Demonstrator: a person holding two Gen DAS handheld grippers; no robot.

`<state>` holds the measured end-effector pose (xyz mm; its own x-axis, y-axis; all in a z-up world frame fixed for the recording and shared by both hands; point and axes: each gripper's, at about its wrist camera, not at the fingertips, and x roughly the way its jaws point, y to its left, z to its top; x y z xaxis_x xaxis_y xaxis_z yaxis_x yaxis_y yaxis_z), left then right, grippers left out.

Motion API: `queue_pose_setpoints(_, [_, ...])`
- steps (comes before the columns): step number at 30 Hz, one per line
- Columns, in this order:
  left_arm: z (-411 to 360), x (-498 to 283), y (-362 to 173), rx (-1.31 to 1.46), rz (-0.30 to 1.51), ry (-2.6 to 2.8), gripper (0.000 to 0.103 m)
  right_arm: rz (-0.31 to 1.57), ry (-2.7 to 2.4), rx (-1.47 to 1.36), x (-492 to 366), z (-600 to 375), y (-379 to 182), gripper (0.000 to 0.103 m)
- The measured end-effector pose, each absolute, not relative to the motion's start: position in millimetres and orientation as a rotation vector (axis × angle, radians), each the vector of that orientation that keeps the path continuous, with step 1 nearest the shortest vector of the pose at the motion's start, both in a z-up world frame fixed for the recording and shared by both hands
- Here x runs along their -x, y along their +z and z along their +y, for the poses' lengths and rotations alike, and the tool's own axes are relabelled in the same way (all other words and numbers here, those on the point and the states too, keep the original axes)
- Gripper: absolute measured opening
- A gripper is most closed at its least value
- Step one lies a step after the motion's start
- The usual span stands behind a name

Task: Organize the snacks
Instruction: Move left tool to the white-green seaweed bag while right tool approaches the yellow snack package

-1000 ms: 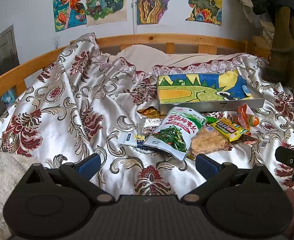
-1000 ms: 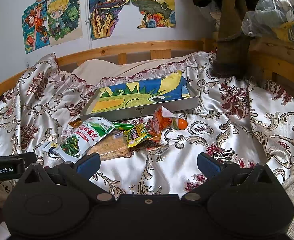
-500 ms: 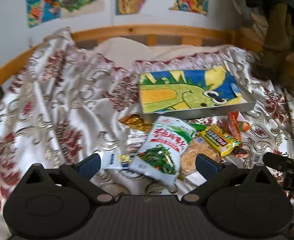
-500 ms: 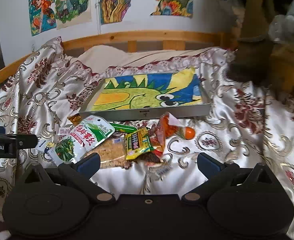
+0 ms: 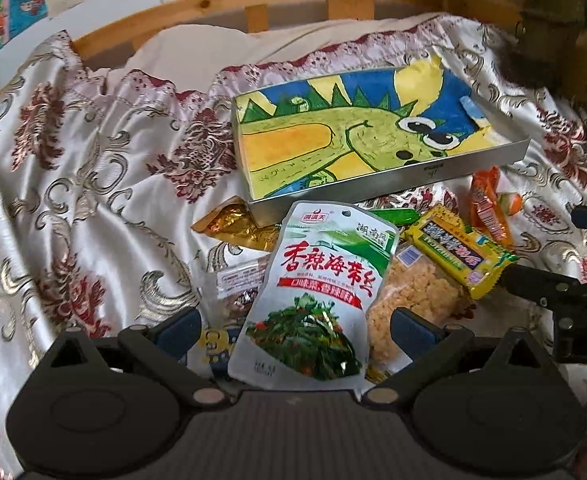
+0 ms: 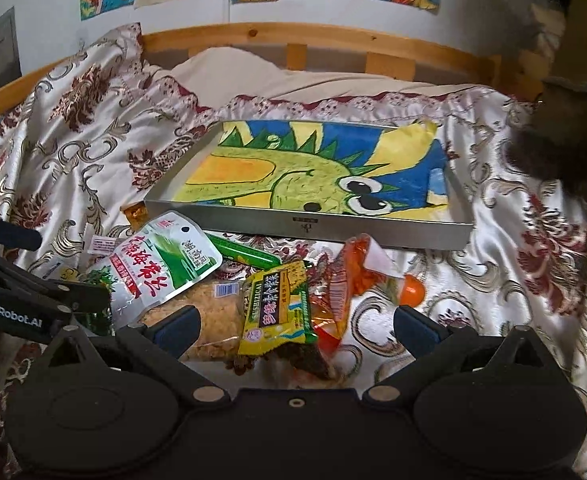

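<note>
Snacks lay heaped mid-frame before the metal tray (image 5: 389, 188) on the bed. You had your left hand-held gripper (image 5: 293, 330) spread around the seaweed pouch (image 5: 317, 292), and your right hand-held gripper (image 6: 293, 330) spread over the yellow packet (image 6: 275, 308), presumably readying pickups.

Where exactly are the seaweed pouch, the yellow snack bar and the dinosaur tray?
seaweed pouch (image 5: 317, 292): left wrist view, on the middle of its printed front.
yellow snack bar (image 6: 275, 307): right wrist view, on its dark label strip.
dinosaur tray (image 6: 305, 227): right wrist view, on its near metal wall.
</note>
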<state>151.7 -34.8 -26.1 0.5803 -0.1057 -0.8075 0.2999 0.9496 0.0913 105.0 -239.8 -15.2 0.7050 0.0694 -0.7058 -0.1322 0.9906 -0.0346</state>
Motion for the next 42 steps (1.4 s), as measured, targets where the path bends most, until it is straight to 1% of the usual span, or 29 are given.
queue_pose_setpoints(13, [-39, -178, -46, -0.253, 0.981, -0.249, 0.102, 0.823, 0.185, 0.076, -137, -243, -46, 0.102])
queue_pose_setpoints(20, [-36, -185, -49, -0.234, 1.011, -0.248, 0.102, 0.823, 0.211, 0.080, -143, -242, -54, 0.092])
queue_pose_setpoints(22, [-35, -187, -50, -0.224, 1.020, -0.247, 0.102, 0.820, 0.211, 0.077, -143, -242, -54, 0.091])
queue_pose_setpoints(25, [-33, -190, -53, -0.201, 1.036, -0.260, 0.100, 0.812, 0.213, 0.073, -144, -241, -55, 0.088])
queue_pose_setpoints(28, [-32, -191, -54, -0.193, 1.049, -0.294, 0.093, 0.806, 0.215, 0.085, -145, -239, -56, 0.086])
queue_pose_setpoints(30, [-33, -192, -56, -0.192, 1.054, -0.306, 0.091, 0.804, 0.213, 0.091, -145, -239, -57, 0.084])
queue_pose_setpoints(32, [-33, -193, -58, -0.184, 1.063, -0.321, 0.085, 0.800, 0.208, 0.103, -145, -238, -58, 0.082])
queue_pose_setpoints(40, [-29, -198, -61, -0.147, 1.073, -0.332, 0.085, 0.747, 0.218, 0.158, -136, -230, -51, 0.080])
queue_pose_setpoints(42, [-29, -198, -61, -0.149, 1.071, -0.332, 0.085, 0.760, 0.233, 0.165, -137, -228, -53, 0.079])
